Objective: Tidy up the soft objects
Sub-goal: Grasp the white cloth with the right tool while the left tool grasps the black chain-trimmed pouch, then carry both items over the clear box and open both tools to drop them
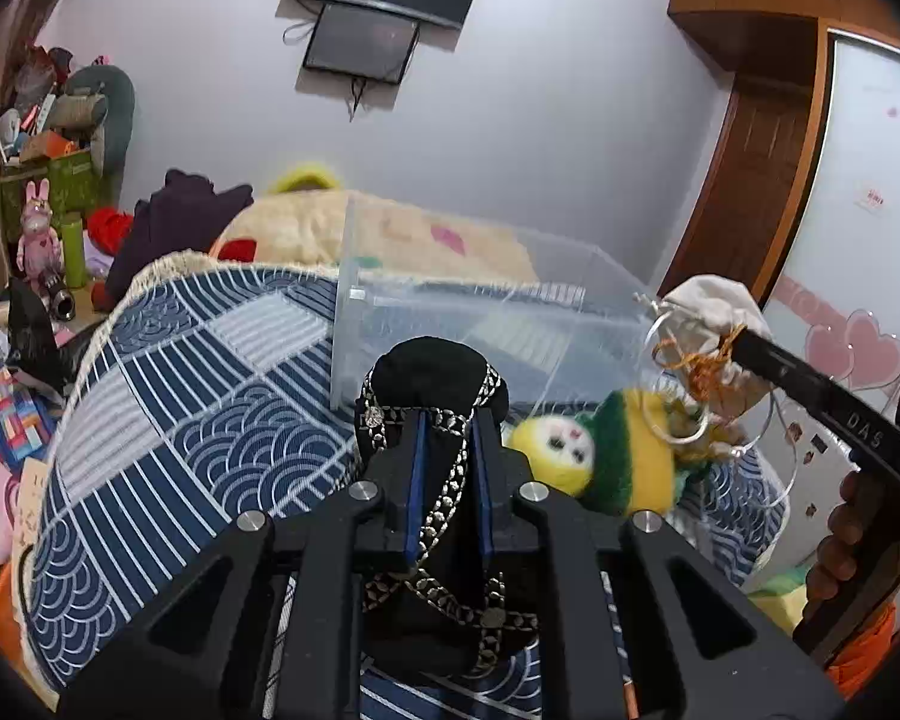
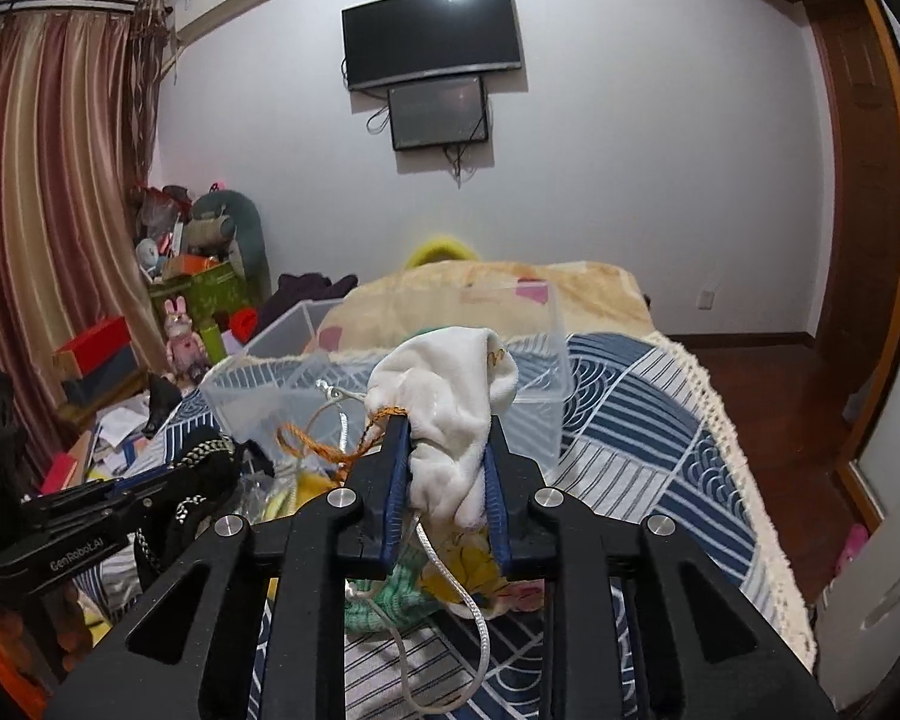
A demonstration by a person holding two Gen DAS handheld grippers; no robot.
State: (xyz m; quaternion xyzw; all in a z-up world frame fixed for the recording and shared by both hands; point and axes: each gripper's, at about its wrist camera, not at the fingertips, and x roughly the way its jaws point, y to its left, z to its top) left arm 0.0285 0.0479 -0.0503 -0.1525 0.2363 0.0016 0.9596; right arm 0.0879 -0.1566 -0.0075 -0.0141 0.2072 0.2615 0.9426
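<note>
My left gripper (image 1: 450,420) is shut on a black soft cloth item with silver patterned trim (image 1: 432,378), held above the bed. My right gripper (image 2: 447,429) is shut on a white cloth pouch (image 2: 450,384) with orange cord (image 2: 318,450) and white string hanging from it. In the left wrist view the pouch (image 1: 714,312) hangs at the right, by the box's front right corner. A clear plastic box (image 1: 480,312) lies on the bed just beyond both grippers; it also shows in the right wrist view (image 2: 534,360). A yellow and green plush doll (image 1: 594,456) lies on the bed below the pouch.
The bed has a blue and white patterned cover (image 1: 180,390) and a beige blanket (image 2: 510,282) behind the box. Clutter, boxes and a pink rabbit figure (image 1: 39,228) stand left of the bed. Wooden floor (image 2: 798,396) runs along the right side. Two screens (image 2: 432,36) hang on the far wall.
</note>
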